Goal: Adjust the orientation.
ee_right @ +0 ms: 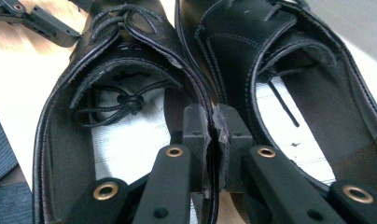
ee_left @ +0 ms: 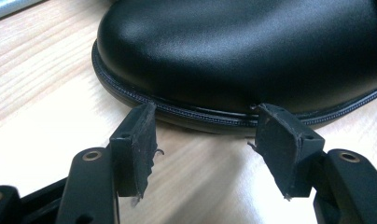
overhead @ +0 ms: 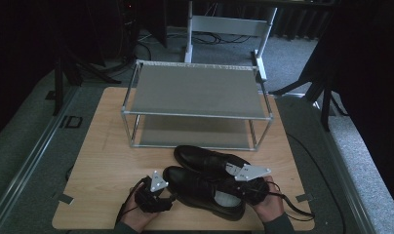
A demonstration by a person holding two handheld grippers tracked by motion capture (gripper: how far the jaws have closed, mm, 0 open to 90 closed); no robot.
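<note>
Black leather lace-up shoes (overhead: 205, 183) sit as a pair side by side on the light wooden counter (overhead: 102, 161), in front of the empty two-tier metal shoe rack (overhead: 195, 105). Right tool (ee_right: 213, 135) is clamped on both inner collar walls together; left tool (ee_left: 203, 140) is partly open at the near shoe's toe welt, holding nothing. I'd keep the pinch deep and support the toe so both lift level onto the rack.

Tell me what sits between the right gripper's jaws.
In the right gripper view, the right gripper pinches the two shoes' touching collar walls: near shoe and far shoe.
</note>
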